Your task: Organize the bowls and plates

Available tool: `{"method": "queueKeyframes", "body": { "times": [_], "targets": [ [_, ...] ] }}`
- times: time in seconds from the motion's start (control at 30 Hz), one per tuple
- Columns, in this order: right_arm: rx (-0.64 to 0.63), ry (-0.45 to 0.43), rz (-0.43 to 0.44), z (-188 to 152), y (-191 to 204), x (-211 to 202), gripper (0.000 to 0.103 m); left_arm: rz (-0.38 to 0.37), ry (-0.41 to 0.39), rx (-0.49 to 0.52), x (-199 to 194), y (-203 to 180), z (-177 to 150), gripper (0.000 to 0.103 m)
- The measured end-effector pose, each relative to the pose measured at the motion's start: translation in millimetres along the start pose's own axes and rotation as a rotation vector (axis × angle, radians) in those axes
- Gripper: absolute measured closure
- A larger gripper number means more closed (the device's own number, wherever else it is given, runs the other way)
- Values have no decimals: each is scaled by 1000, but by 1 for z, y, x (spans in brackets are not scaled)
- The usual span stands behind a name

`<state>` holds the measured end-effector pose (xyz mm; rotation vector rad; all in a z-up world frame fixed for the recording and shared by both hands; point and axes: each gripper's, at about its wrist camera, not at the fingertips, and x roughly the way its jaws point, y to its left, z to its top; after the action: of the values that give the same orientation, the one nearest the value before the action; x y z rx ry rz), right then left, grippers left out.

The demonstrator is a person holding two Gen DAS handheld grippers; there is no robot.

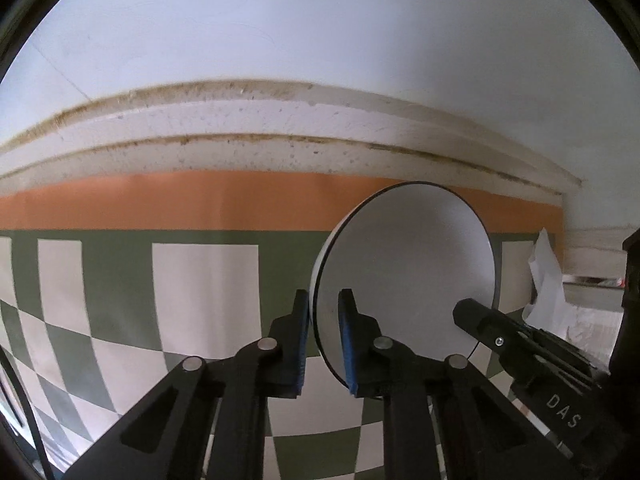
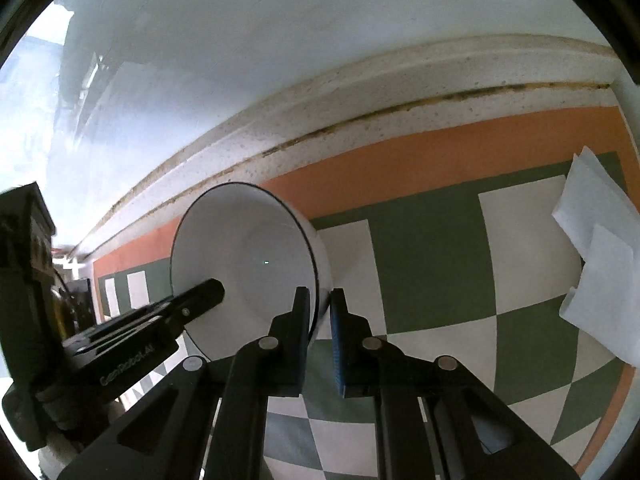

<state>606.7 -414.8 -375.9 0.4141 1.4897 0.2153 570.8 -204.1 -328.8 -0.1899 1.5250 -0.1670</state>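
A white bowl with a thin dark rim (image 1: pixel 404 256) is held on edge above the checkered cloth, between both grippers. My left gripper (image 1: pixel 325 332) is shut on the bowl's left rim, one pad on each side of the wall. My right gripper (image 2: pixel 320 320) is shut on the opposite rim of the same bowl (image 2: pixel 244 264). The right gripper's finger shows in the left wrist view (image 1: pixel 476 316) at the bowl's lower right, and the left gripper's finger shows in the right wrist view (image 2: pixel 200 296) at the bowl's lower left. No plates are in view.
A green and white checkered cloth (image 1: pixel 204 292) with an orange border covers the table. A stained white ledge (image 1: pixel 280 128) and wall run behind it. Crumpled white paper (image 2: pixel 600 248) lies at the right of the cloth. A dark object (image 2: pixel 28 264) stands at the far left.
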Motion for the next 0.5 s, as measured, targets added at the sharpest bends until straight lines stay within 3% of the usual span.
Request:
{"method": "queueKeyframes", "body": {
  "times": [0.23,0.5],
  "targets": [
    [-6,-19,10,-22,5,-19,92,-34,-15,13,-25,3,-16,91],
    [5,-65,21,-71,9,-62,92,-32,-34,81,-63,-13,-61,91]
  ]
}}
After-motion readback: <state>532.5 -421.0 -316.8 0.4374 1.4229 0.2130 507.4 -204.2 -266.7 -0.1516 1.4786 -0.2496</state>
